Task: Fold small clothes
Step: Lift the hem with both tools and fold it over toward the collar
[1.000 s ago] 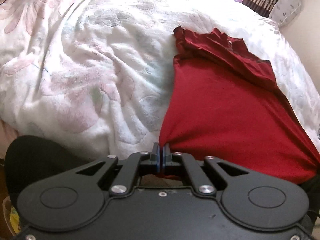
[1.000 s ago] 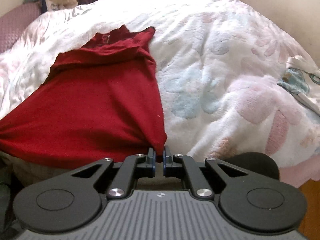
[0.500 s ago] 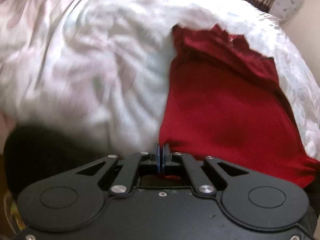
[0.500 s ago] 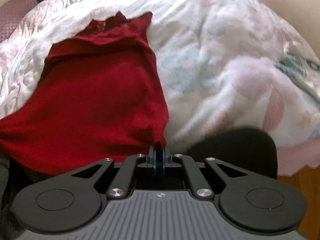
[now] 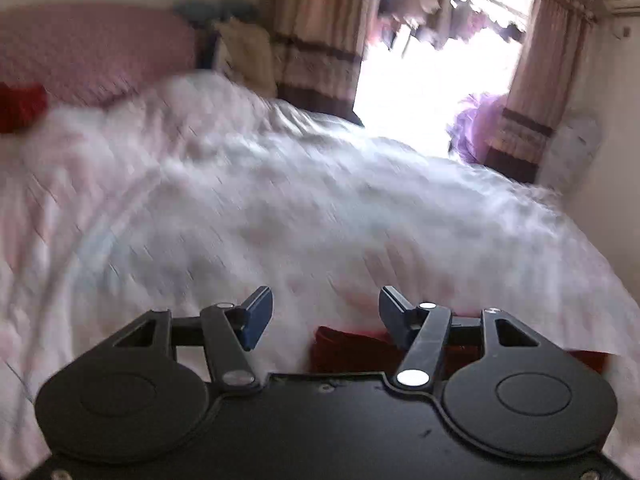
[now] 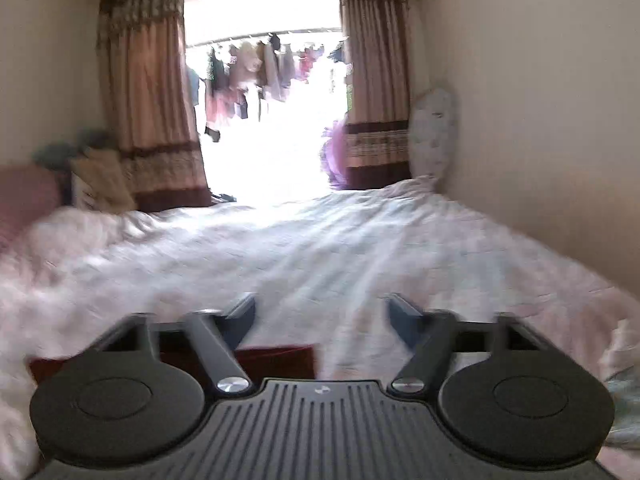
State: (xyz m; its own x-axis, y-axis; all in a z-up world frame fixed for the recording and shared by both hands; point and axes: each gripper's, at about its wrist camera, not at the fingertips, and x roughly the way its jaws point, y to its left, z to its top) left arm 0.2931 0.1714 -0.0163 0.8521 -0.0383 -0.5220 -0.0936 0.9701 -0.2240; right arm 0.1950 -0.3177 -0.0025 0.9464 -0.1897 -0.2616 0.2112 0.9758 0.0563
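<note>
Both grippers look to be between grasps, so the step in hand reads as a release after one fold of the garment, with the next grasp yet to be chosen. The left gripper [image 5: 326,312] has its blue-tipped jaws spread wide and holds nothing; the right gripper [image 6: 320,318] is likewise wide open and empty. The dark red knit garment [image 5: 352,350] lies on the white quilted bedspread with faint floral print [image 5: 280,208], showing only as a low strip at about 6 o'clock in the left wrist view, just behind and below the open jaws. In the right wrist view the same cloth [image 6: 276,362] sits at about 7 o'clock, partly hidden by the gripper body. What shows of it is a flat, straight-edged band with a squared corner, which suggests a folded edge, though how many layers it has cannot be told. Both views are smeared by motion and aimed along the bed toward the bright window flanked by brown patterned curtains [image 6: 148,120]. The next move probably calls for tilting both grippers down toward the cloth and picking an edge or corner on each side for the following fold.
</note>
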